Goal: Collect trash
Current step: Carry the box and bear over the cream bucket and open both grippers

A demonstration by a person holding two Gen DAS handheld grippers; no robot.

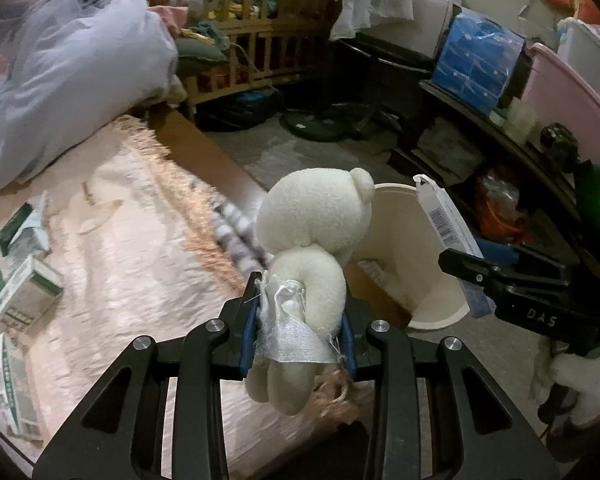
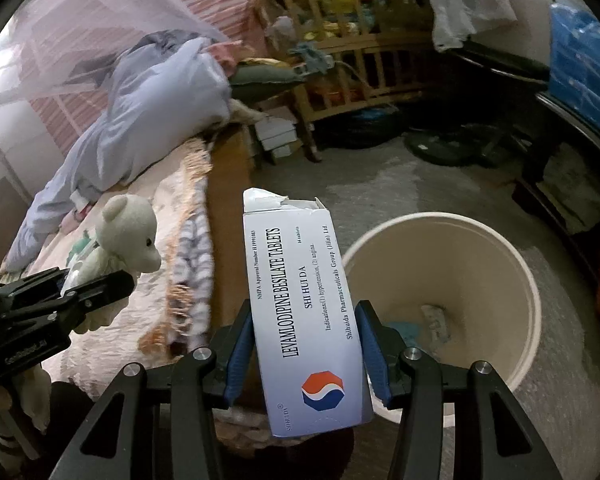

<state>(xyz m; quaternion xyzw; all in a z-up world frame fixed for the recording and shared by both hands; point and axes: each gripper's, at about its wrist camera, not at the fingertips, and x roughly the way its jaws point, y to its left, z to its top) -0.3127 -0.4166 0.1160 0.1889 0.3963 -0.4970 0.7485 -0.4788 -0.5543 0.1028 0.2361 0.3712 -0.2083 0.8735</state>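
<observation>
Right now the right gripper (image 2: 306,354) has its blue-padded fingers (image 2: 238,354) clamped on a white medicine box (image 2: 300,312), torn open at the top end, printed "Levamlodipine Besilate Tablets", held upright and slightly tilted just beside the cream bucket (image 2: 528,280); bucket stands on the grey floor (image 2: 420,184) next to the bed edge, some scraps of trash lying at its bottom; from the left wrist view the same box (image 1: 446,220) sits over the bucket's (image 1: 396,216) rim, pinched in the right gripper (image 1: 470,276); left gripper (image 1: 298,336) fingers closed on a white teddy bear (image 1: 320,228) around its body, a silvery ribbon wrapped at the grip, bear's head up and facing away from that camera; in the right view the bear (image 2: 130,232) shows over the bed with the left gripper (image 2: 66,284) holding it; bed covered with a pink fringed bedspread (image 1: 132,248); more small cardboard boxes (image 1: 28,288) with green print lie on the bedspread at the left, well apart from the bucket; a lilac duvet (image 1: 72,76) is bunched at the head of the bed; a wooden crib (image 1: 256,40) full of clutter stands behind; a blue packet (image 1: 476,64) sits on a dark shelf at right.
</observation>
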